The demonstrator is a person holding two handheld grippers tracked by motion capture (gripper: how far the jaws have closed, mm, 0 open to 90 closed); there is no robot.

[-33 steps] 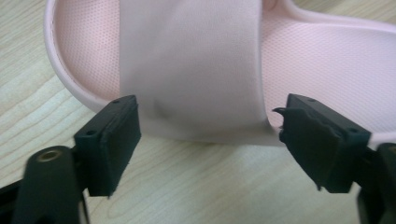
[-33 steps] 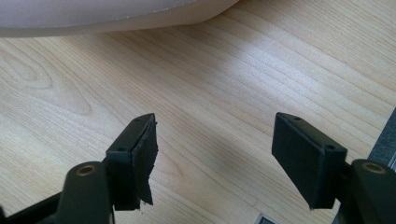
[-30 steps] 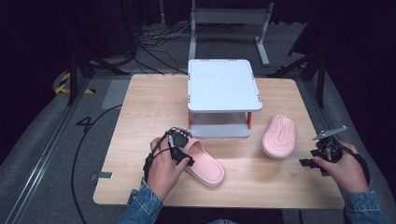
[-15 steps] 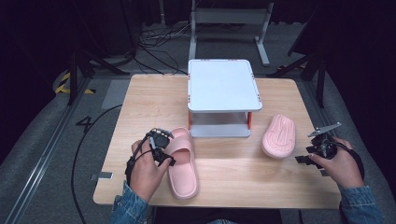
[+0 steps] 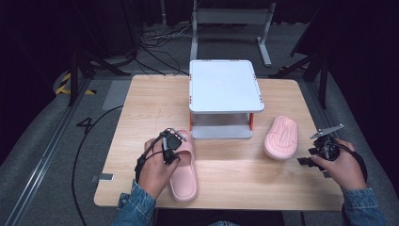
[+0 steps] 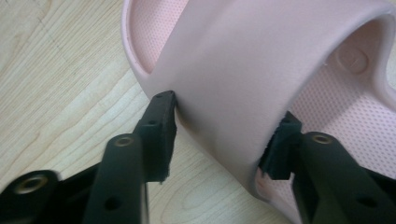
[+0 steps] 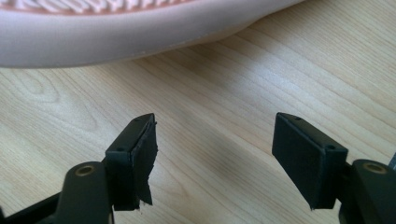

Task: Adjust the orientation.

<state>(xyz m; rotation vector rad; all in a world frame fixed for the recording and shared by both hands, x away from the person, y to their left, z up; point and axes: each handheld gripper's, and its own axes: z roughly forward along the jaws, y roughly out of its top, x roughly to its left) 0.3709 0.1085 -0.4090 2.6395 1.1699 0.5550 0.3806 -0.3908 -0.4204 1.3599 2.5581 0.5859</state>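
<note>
One slipper's (image 6: 243, 88) heel cut off, strap in left claw (image 6: 224, 135)

Legible markings: one numeral on the floor.
A dark "4" (image 5: 85, 125) is marked on the grey floor (image 5: 47, 155) left of the desk (image 5: 141, 94); an embossed round mark inside the pink slipper (image 6: 355, 58) cannot be read.

Left gripper (image 6: 219, 135) jaws pinched closed, right gripper (image 7: 215, 154) spread wide, apparently hovering low.

high: above my side, facing down-forward over table (image 5: 141, 94) | my left cam: close on near-left slipper (image 6: 261, 93) | my right cam: low, close by far-right slipper (image 7: 116, 32)
</note>
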